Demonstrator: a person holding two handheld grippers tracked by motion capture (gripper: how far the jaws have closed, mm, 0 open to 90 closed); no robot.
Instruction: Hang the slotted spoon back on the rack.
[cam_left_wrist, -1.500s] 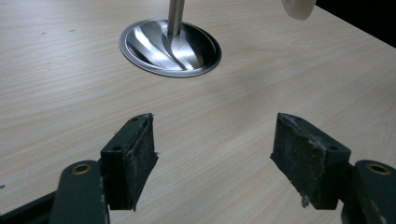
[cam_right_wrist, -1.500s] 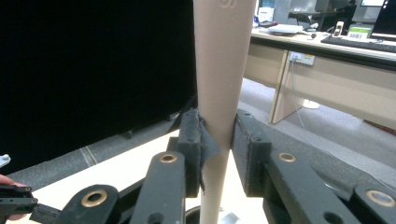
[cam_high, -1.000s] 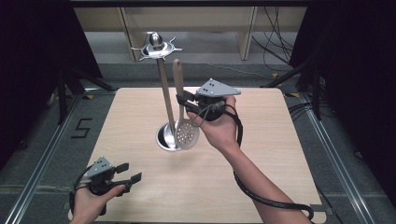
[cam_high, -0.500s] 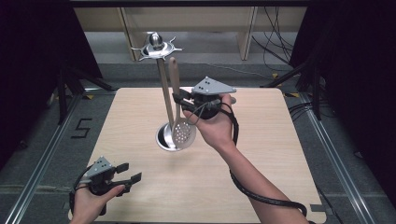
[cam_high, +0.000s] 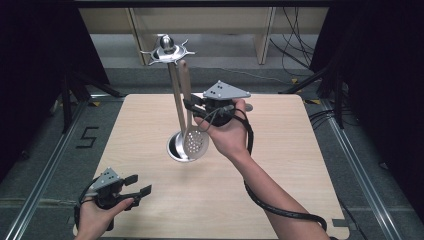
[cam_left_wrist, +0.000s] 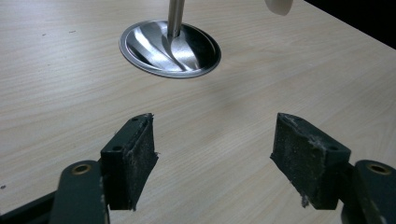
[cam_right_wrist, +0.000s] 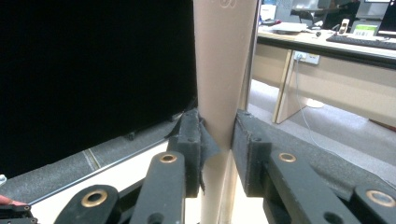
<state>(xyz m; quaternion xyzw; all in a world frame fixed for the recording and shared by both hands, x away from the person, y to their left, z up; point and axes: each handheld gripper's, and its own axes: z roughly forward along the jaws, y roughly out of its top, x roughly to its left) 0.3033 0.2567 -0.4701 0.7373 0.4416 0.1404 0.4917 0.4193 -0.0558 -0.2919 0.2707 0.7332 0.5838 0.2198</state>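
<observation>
A steel utensil stand rises from a round base (cam_high: 174, 150) (cam_left_wrist: 154, 46) at the table's middle, with a thin pole (cam_high: 174, 90) and a ring of hooks (cam_high: 167, 50) on top. My right gripper (cam_high: 190, 106) (cam_right_wrist: 217, 140) is shut on the beige handle (cam_high: 184, 80) (cam_right_wrist: 224, 60) of a slotted spoon. The spoon hangs upright just right of the pole, its perforated head (cam_high: 196, 142) low over the base. At the table's near left corner, my left gripper (cam_high: 137, 185) (cam_left_wrist: 215, 154) stands open just above the wood, with nothing between its pads.
The light wooden table (cam_high: 280, 165) has bare room to the right of the stand and along the front. Metal floor rails (cam_high: 45, 170) run along both sides. A cable (cam_high: 280, 210) trails from the right gripper along the forearm.
The right gripper has shifted the spoon a little to the left, so the handle's top now sits closer to the pole under the hooks. The left gripper has stayed put.
</observation>
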